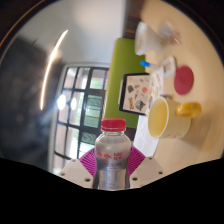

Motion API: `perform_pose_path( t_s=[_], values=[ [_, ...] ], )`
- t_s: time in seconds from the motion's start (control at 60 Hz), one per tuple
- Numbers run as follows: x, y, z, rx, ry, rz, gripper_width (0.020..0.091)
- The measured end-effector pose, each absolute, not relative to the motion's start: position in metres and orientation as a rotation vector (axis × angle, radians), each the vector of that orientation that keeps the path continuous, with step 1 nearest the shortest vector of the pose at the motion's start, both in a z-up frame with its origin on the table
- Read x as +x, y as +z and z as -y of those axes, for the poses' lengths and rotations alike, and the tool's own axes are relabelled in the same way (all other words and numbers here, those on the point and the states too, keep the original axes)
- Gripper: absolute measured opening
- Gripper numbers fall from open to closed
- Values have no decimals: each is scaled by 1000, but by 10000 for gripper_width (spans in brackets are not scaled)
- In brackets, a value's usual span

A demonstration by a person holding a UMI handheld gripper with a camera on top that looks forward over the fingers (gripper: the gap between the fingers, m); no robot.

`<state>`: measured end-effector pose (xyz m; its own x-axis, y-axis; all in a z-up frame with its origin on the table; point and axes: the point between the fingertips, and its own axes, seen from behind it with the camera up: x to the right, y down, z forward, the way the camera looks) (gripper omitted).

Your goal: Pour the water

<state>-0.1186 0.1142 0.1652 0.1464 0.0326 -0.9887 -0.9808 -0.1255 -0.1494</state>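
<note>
A clear water bottle (112, 152) with a red cap (114, 125) and a red-and-white label stands upright between my fingers. My gripper (112, 172) is shut on it, with the pink pads (88, 160) pressing its sides. A yellow cup (165, 117) sits on the white table (205, 55), just ahead of the bottle and to its right. The cup's mouth faces me, and I cannot see inside it. The bottle's lower part is hidden between my fingers.
Beyond the cup lie a picture card (140, 93), a pink round object (185, 77) and a clear plastic container (150, 38). A second yellow object (191, 110) touches the cup's far side. A green panel (122, 60) and a dark-framed window (82, 100) stand to the left.
</note>
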Motion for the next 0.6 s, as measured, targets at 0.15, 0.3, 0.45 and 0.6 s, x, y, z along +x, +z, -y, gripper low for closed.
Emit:
perform_pose_path(
  t_s=[0.15,0.3,0.45,0.6],
  values=[
    [-107,155,-152,-1126,1600,-1300,354],
    [-99,144,-158,-970,1754,-1502,362],
    [-96,138,-156,-947,1774,-1528,362],
    [-100,138,-156,-1029,1702,-1471,362]
  ],
)
